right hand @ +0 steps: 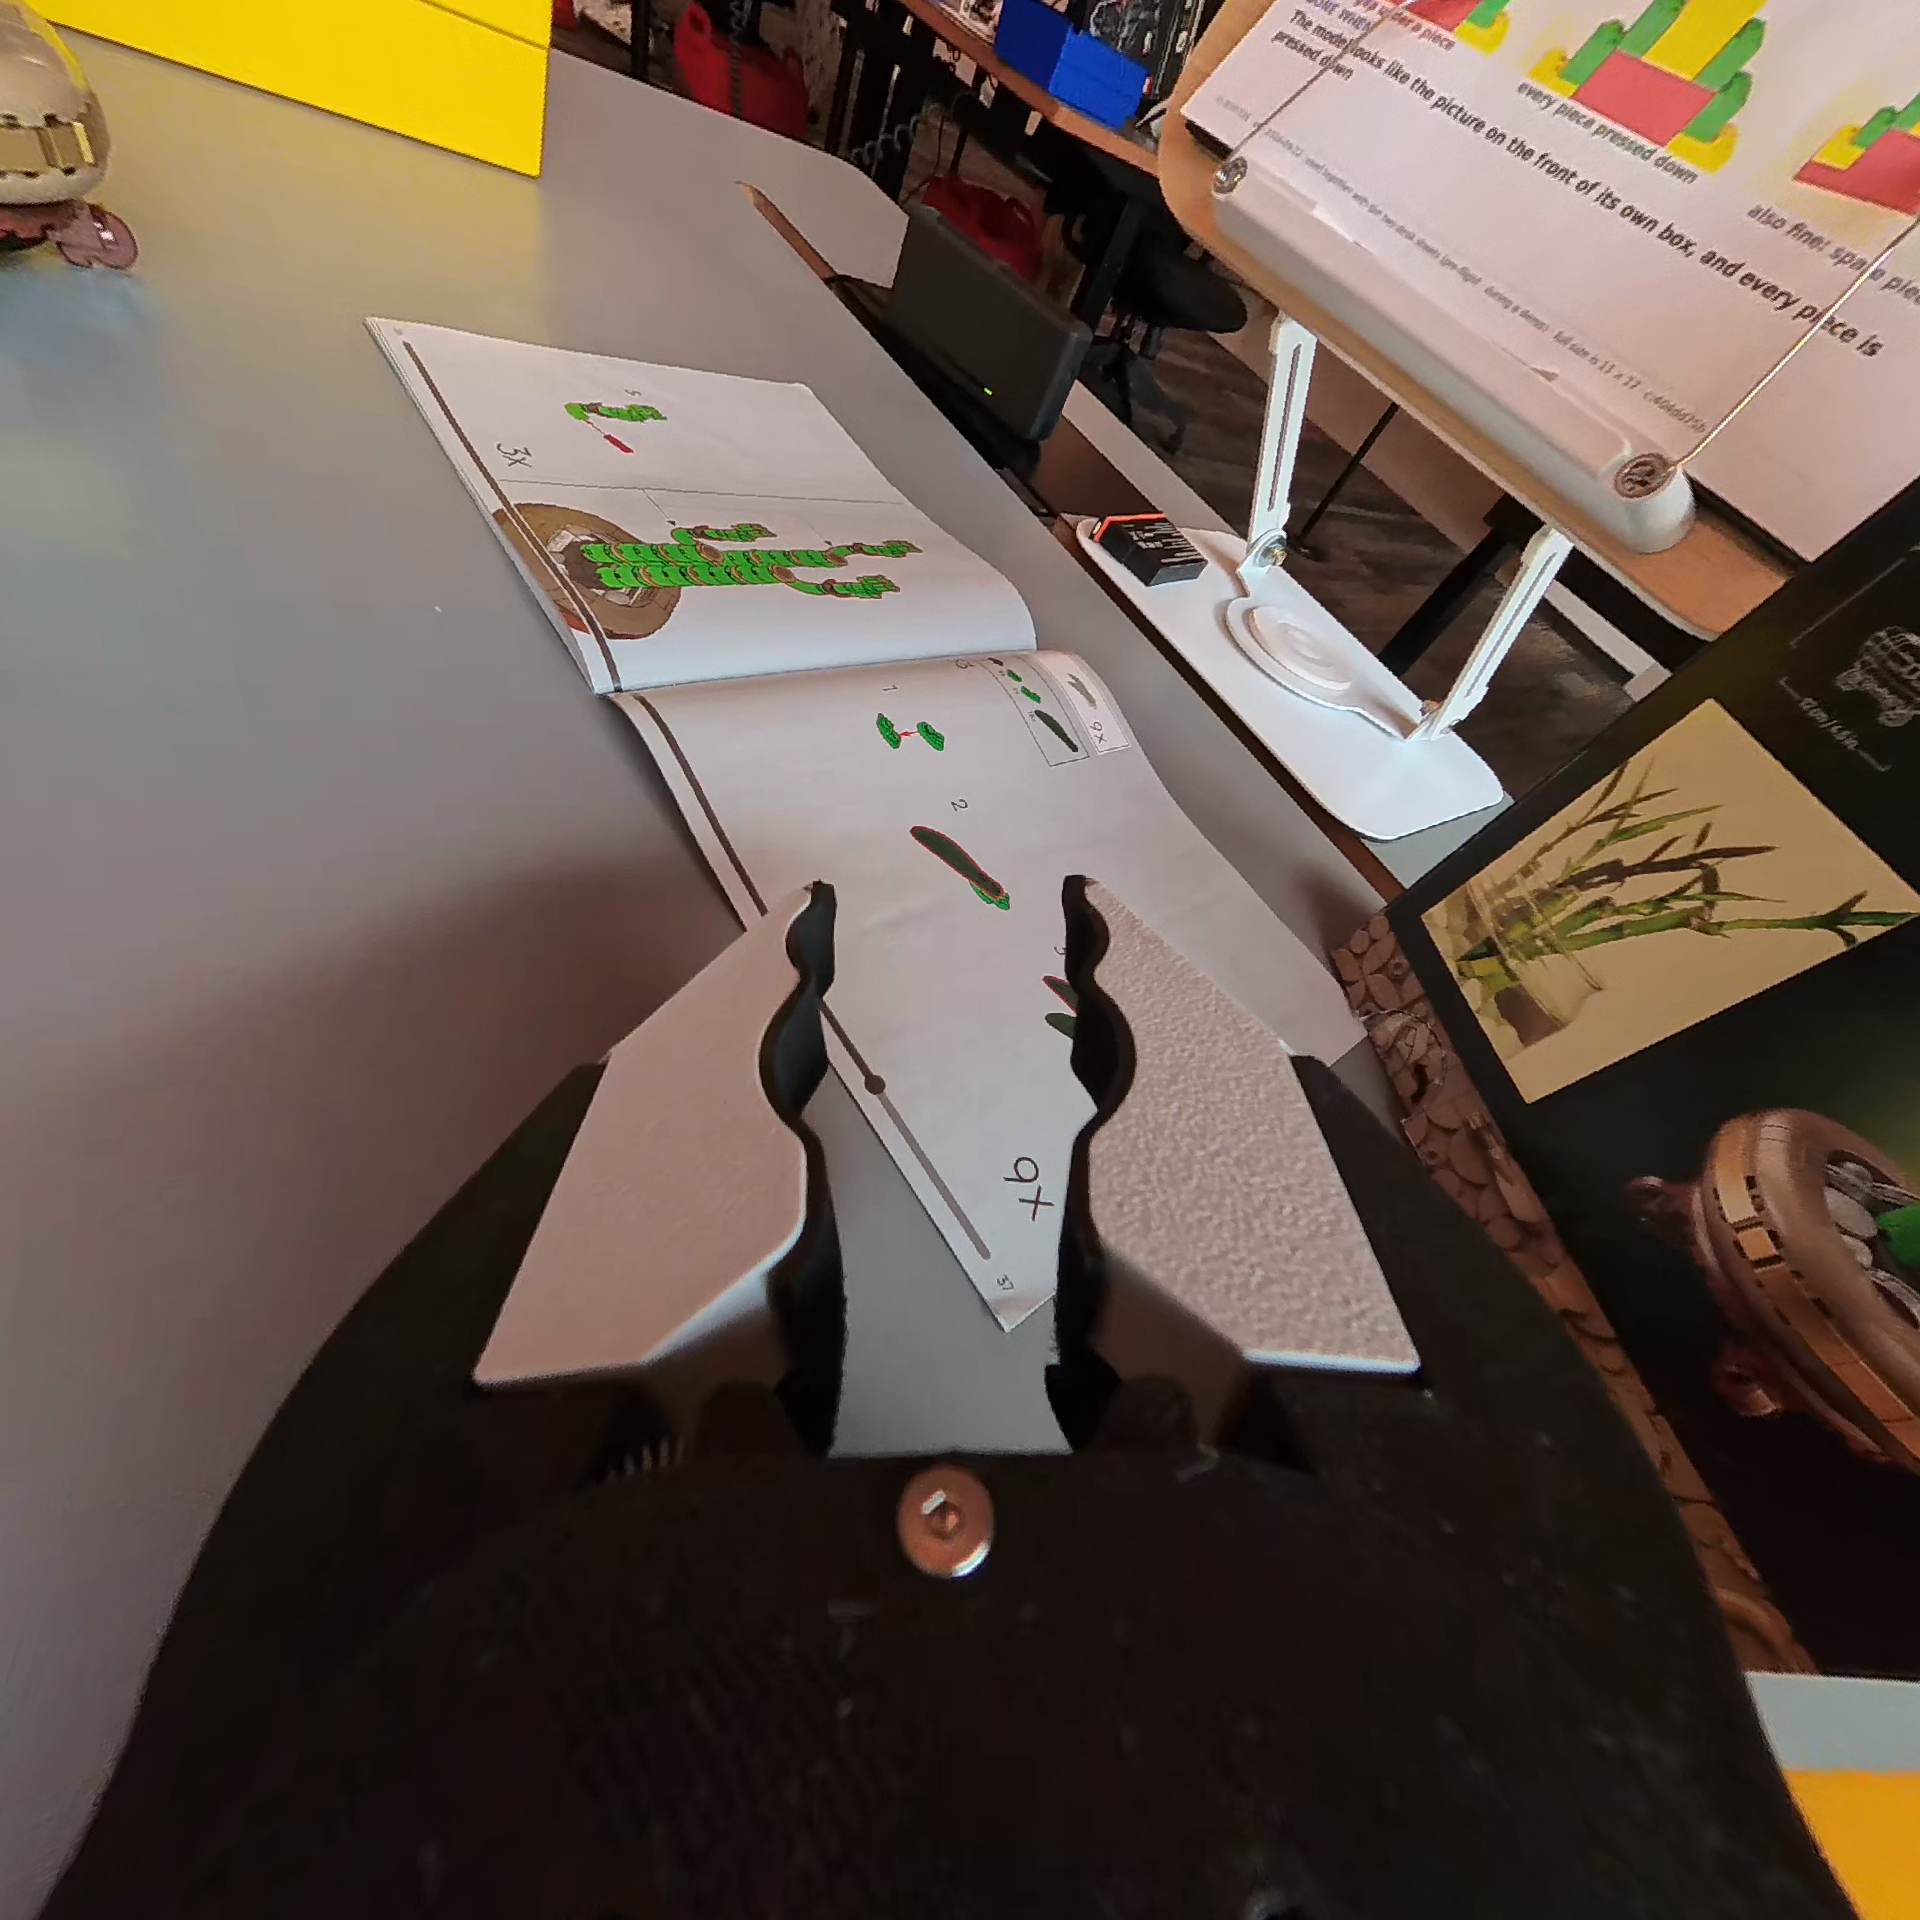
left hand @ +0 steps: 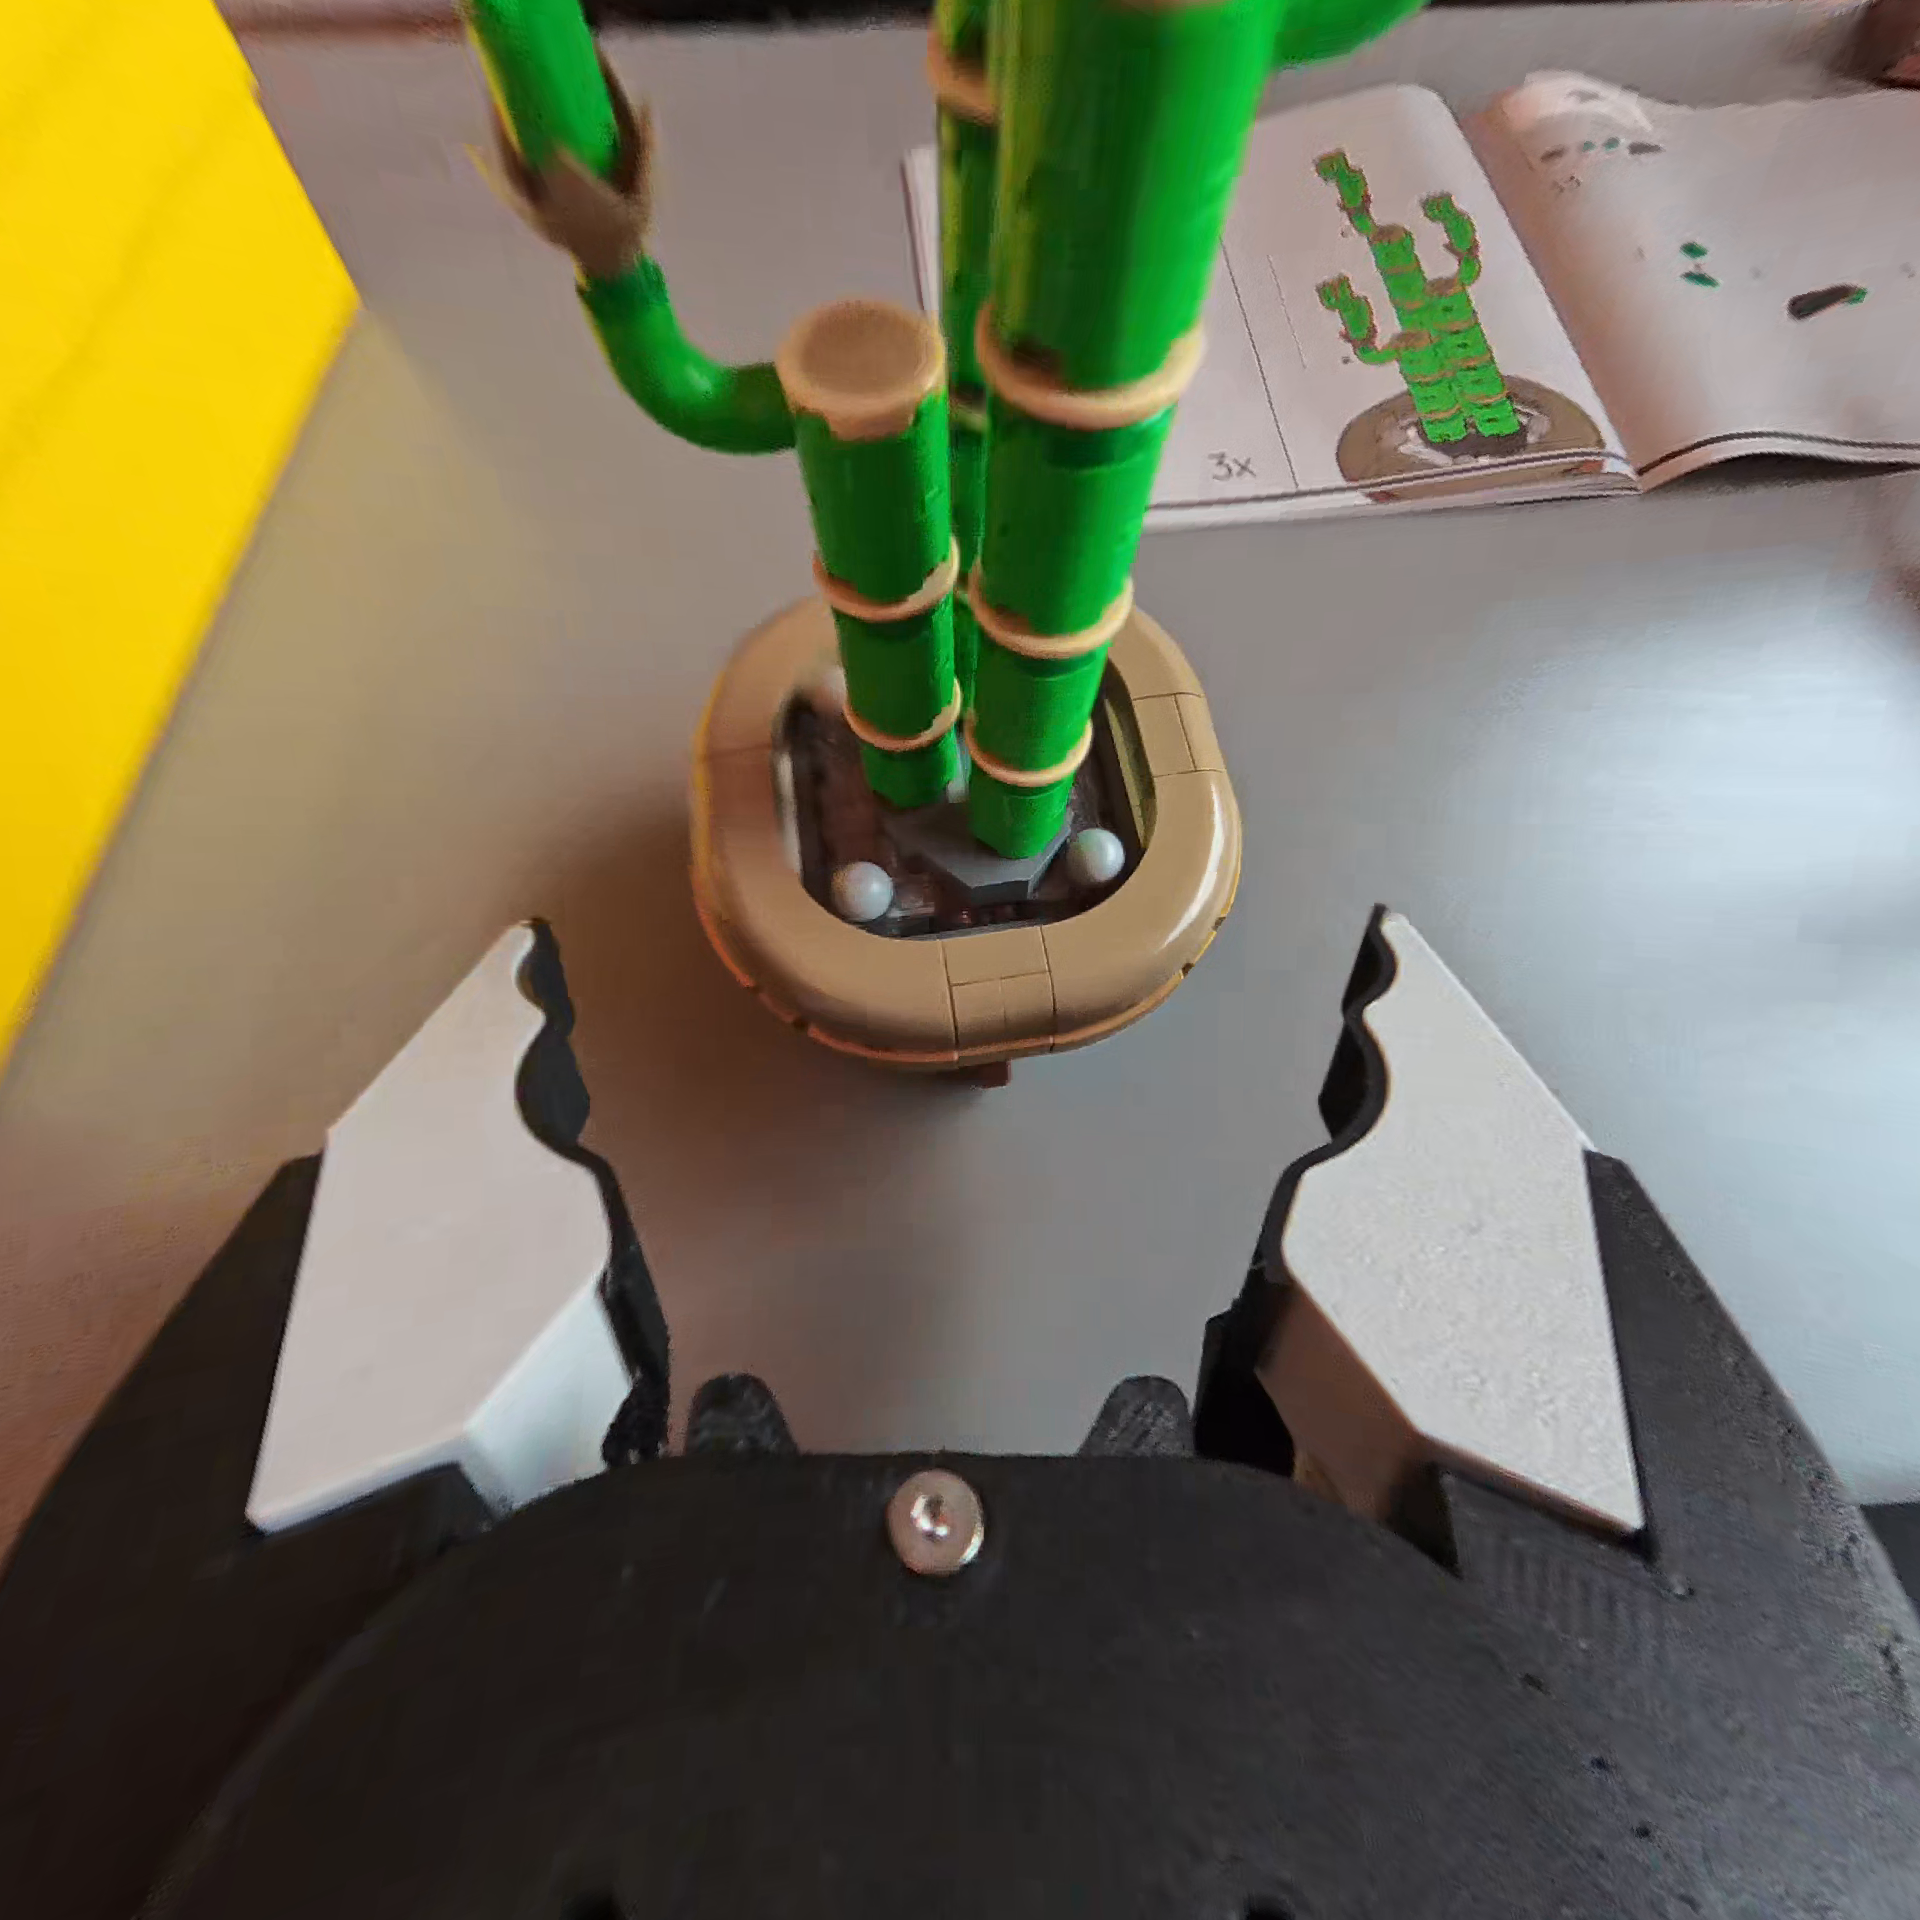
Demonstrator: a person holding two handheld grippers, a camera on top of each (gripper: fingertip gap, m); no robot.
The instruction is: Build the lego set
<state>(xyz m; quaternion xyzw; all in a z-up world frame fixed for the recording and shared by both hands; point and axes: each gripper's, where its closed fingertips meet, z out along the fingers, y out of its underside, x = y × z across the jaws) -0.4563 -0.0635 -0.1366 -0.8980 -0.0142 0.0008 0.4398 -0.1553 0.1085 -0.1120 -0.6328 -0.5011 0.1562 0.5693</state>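
On my left wrist camera, my left tool point(left hand: 956, 925) gapes wide and empty just short of the tan pot point(left hand: 966, 966) of green bamboo stalks point(left hand: 1049, 644) on the grey table point(left hand: 1455, 790). On the right wrist camera, my right tool point(right hand: 945, 894) hangs part open, empty, above the open booklet point(right hand: 935, 790).
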